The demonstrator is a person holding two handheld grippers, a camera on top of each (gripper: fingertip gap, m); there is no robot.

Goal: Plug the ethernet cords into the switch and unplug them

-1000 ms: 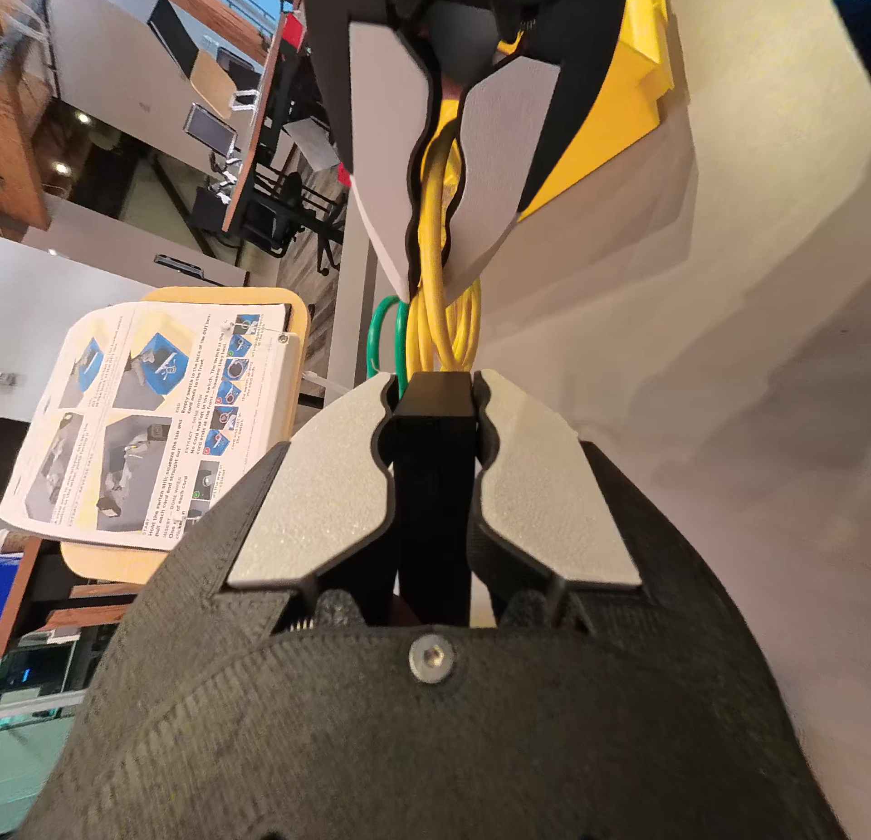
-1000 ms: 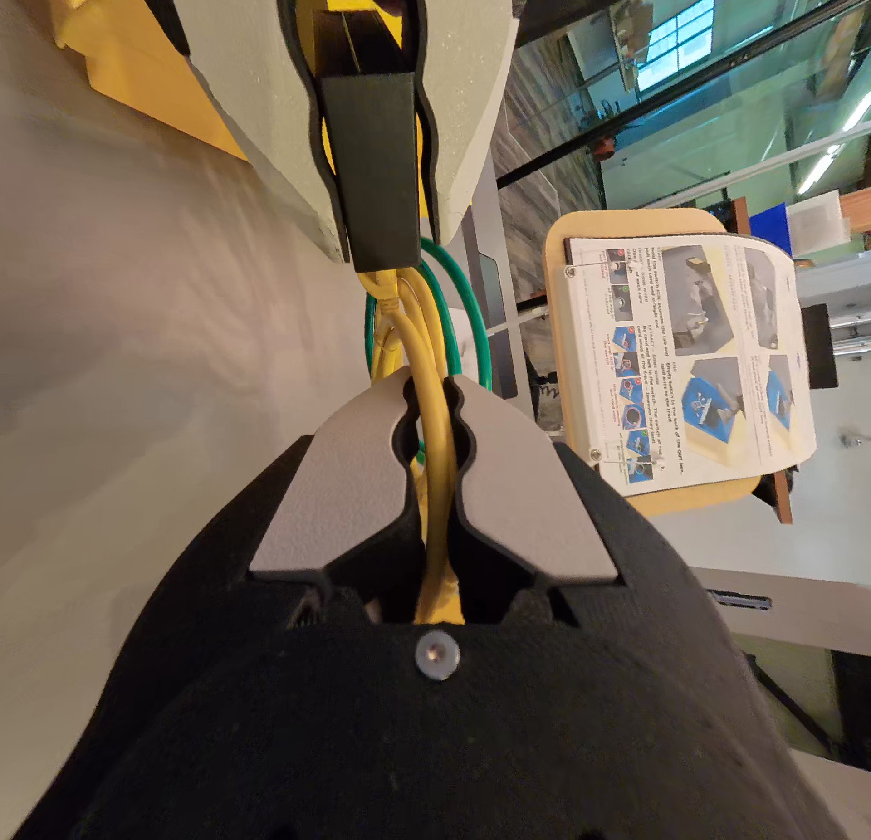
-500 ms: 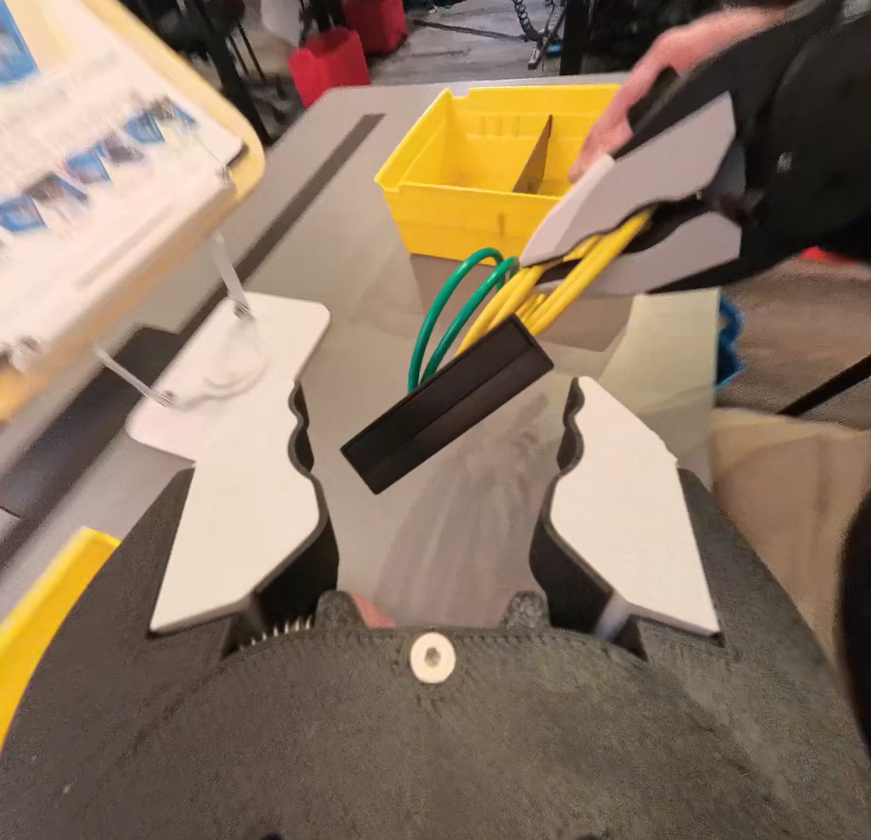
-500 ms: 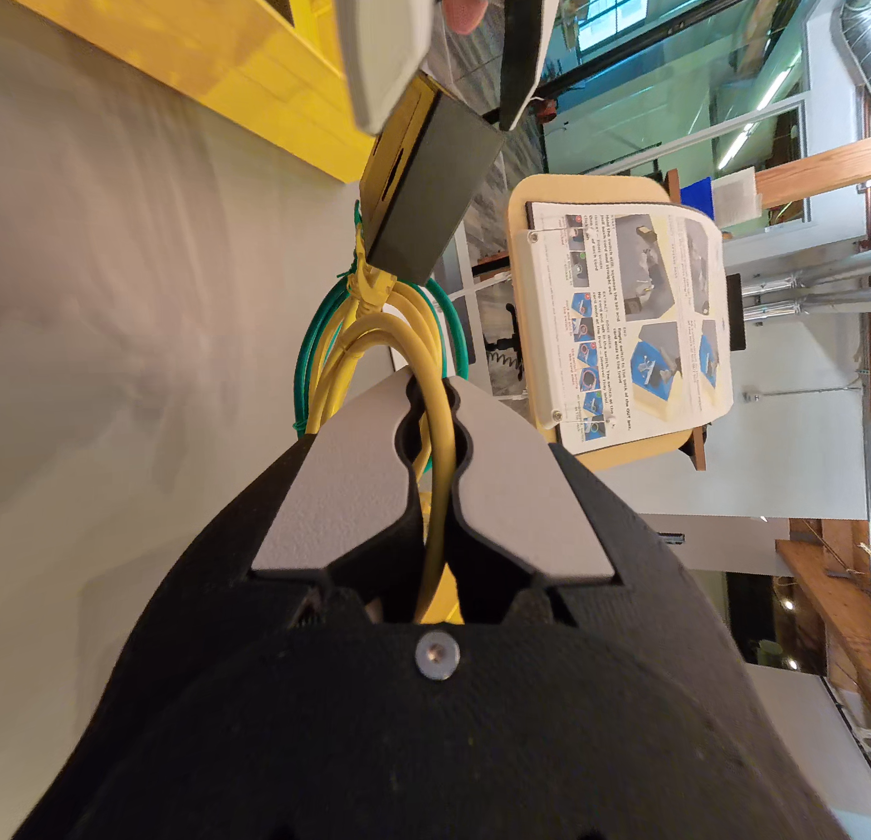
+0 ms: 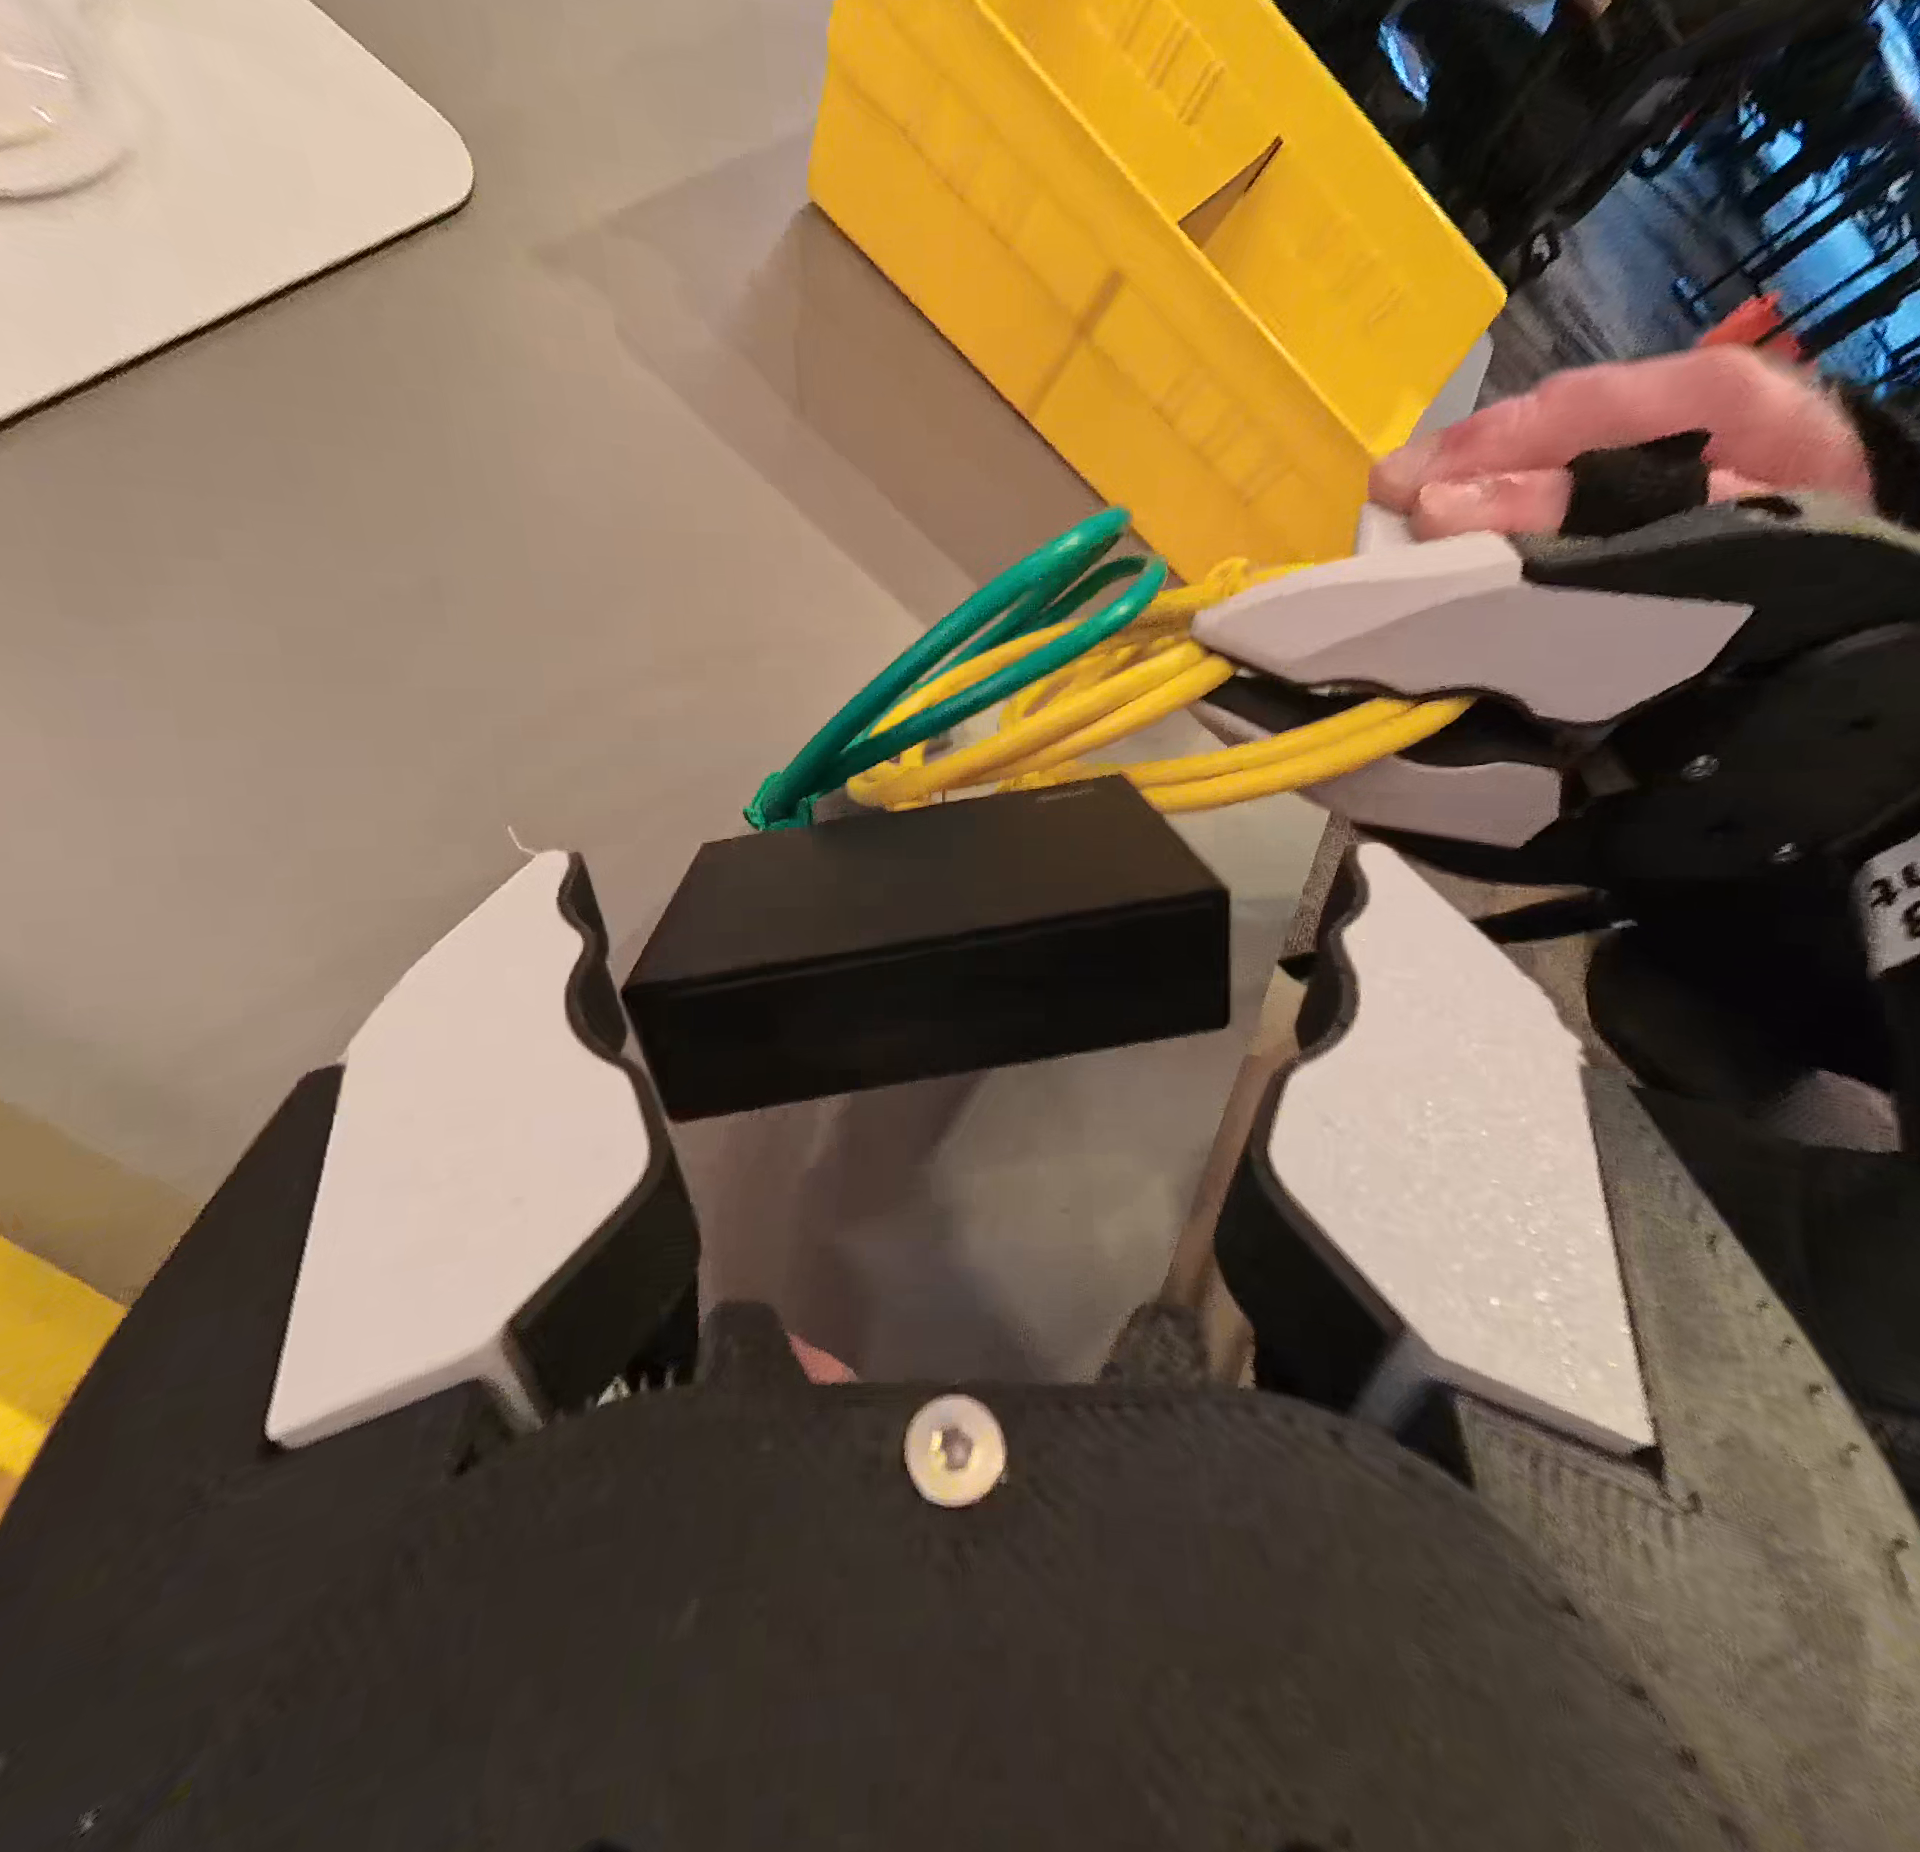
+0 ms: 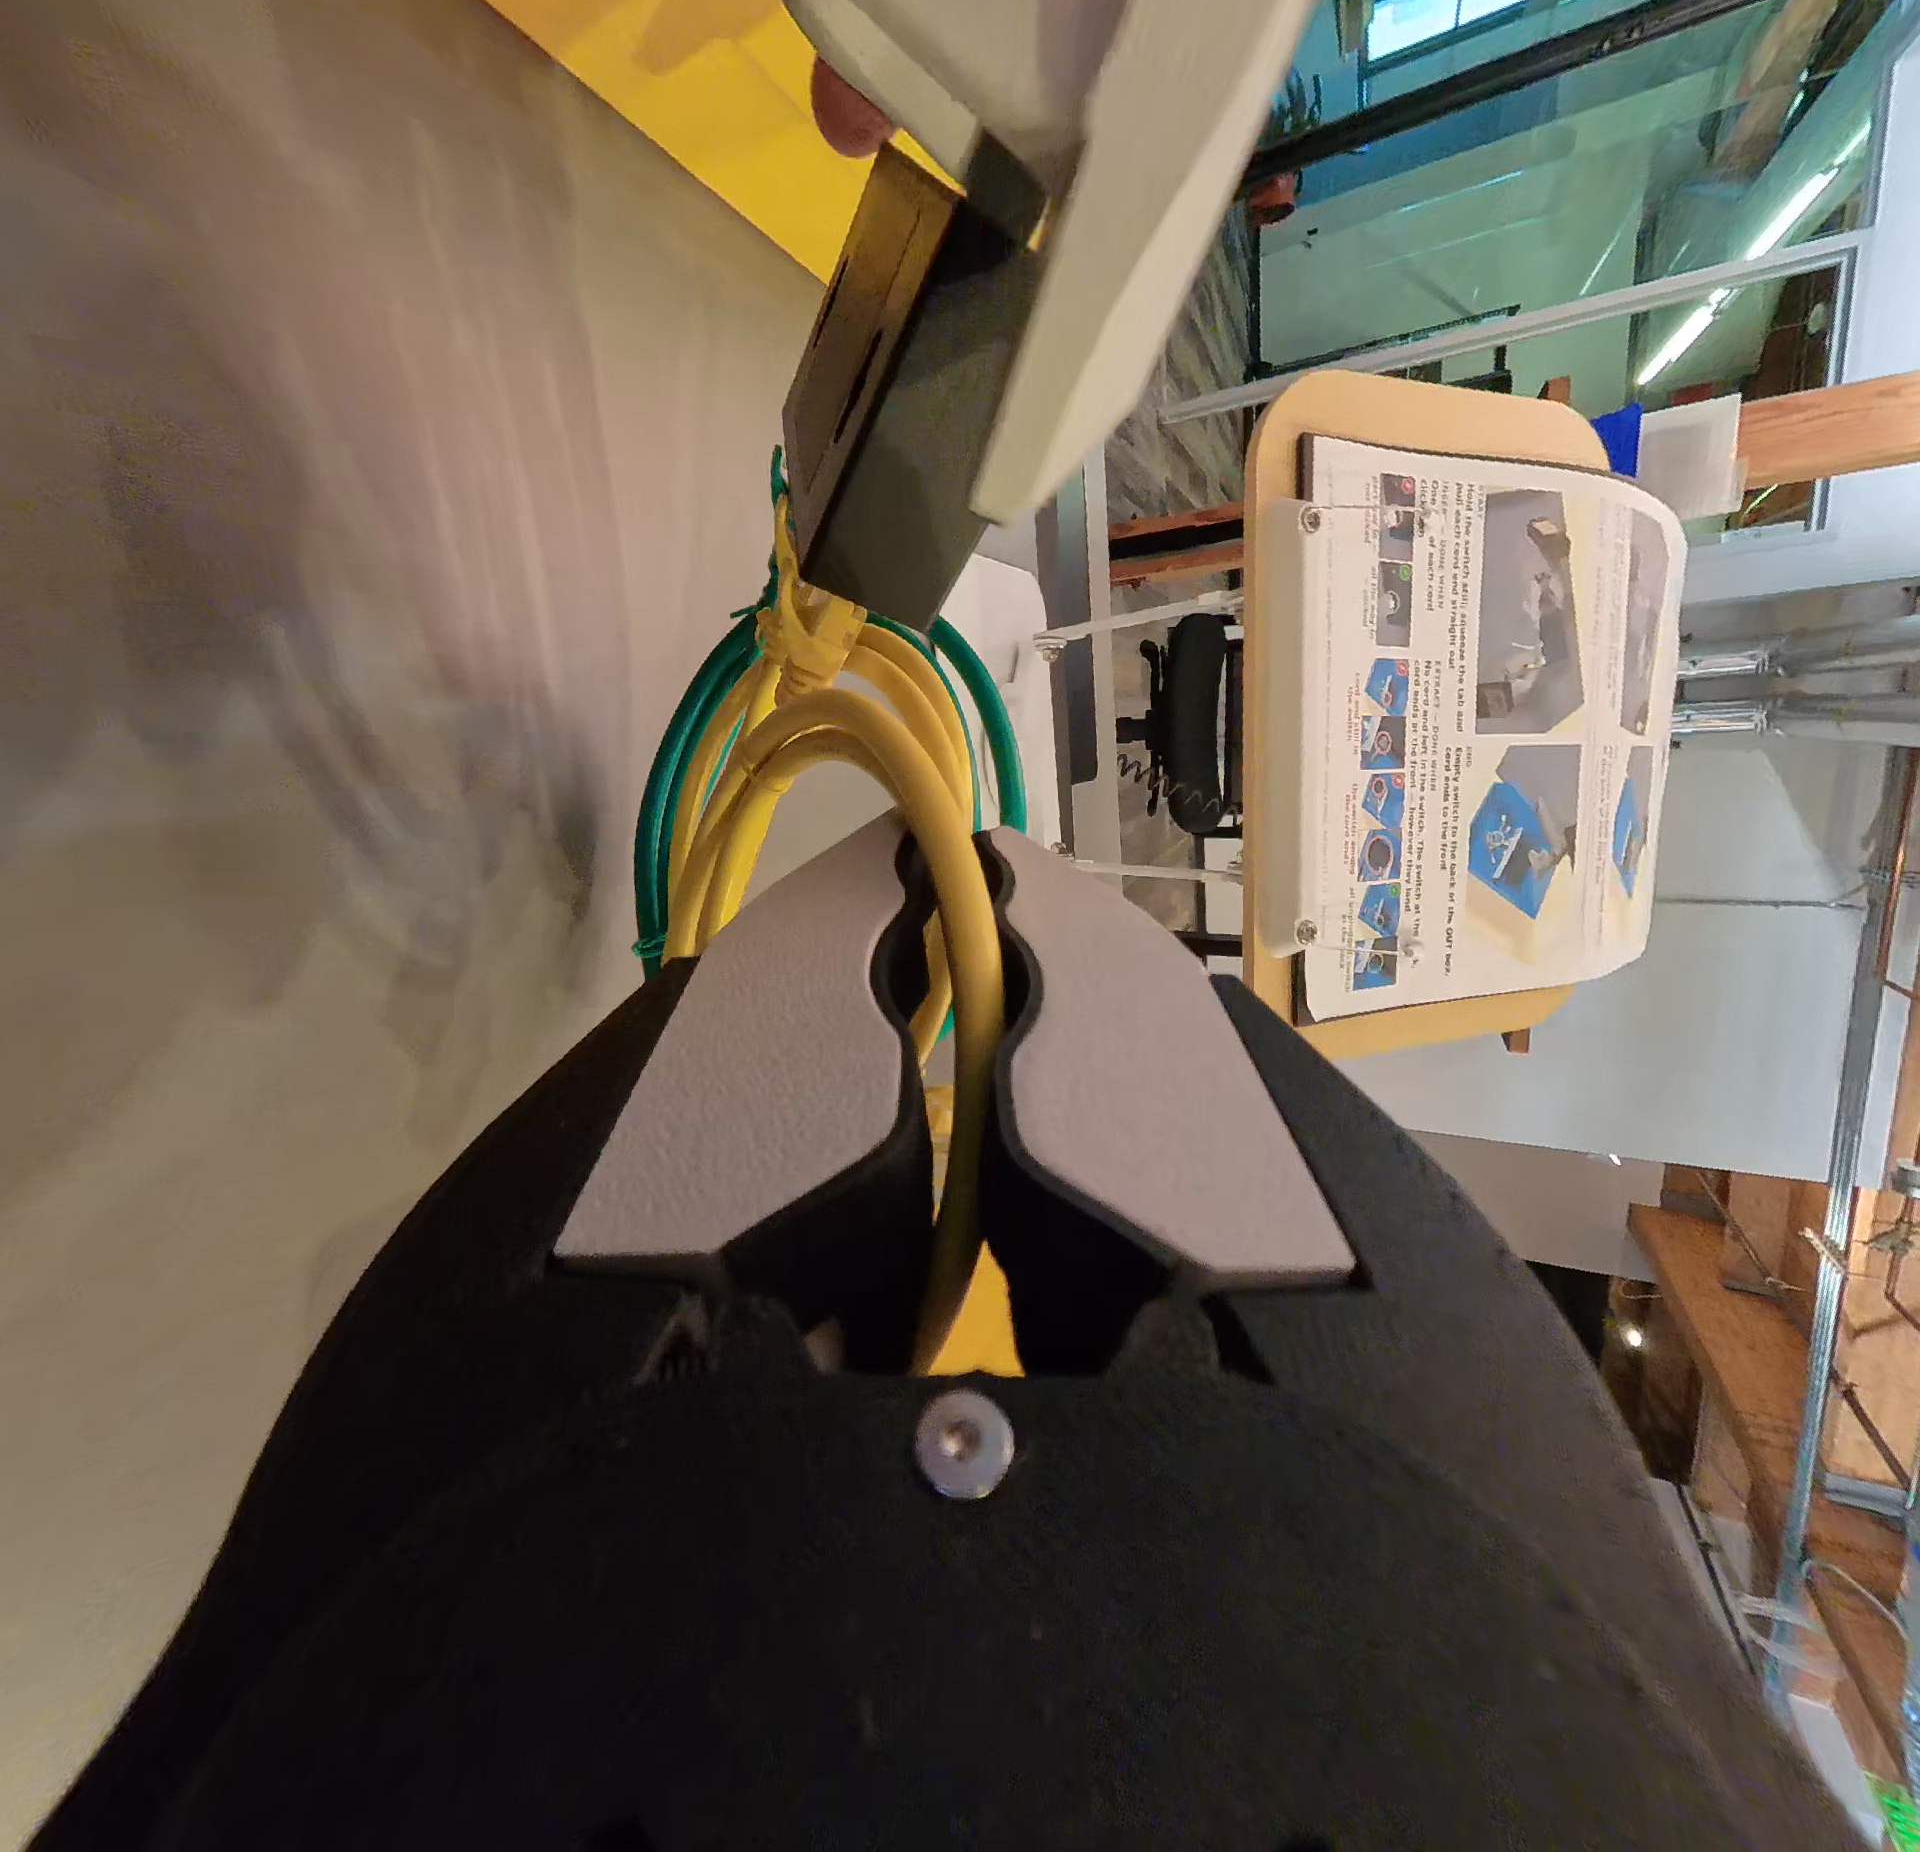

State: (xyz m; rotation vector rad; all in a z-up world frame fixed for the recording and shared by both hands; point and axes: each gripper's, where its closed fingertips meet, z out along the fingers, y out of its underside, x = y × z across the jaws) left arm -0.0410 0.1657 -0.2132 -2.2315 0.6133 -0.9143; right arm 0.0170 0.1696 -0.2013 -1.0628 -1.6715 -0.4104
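Observation:
The black switch (image 5: pixel 925 961) lies crosswise between the wide-open jaws of my left gripper (image 5: pixel 956 862), close to the left finger (image 5: pixel 468 1127). Whether they touch is unclear. Yellow ethernet cords (image 5: pixel 1091 722) and green cord loops (image 5: pixel 966 649) run from the switch's far side. My right gripper (image 5: pixel 1403 680) is shut on the yellow cords. In the right wrist view, my right gripper (image 6: pixel 951 846) pinches a yellow cord (image 6: pixel 966 867). The switch (image 6: pixel 904 431) sits above it, partly behind a left finger (image 6: pixel 1091 192). I cannot tell whether the switch rests on the table.
A yellow bin (image 5: pixel 1143 244) stands just behind the cords on the grey table (image 5: pixel 416 555). A white base plate (image 5: pixel 208 161) lies at far left. An instruction sheet on a board (image 6: pixel 1455 711) stands beyond the table. The table edge is near the switch's right end. My right fingertips sit around 7 cm from my left ones.
My left gripper let go of the switch, opened wide and turned. The switch swung from end-on to crosswise between its jaws. My right gripper stayed shut on the yellow cords.

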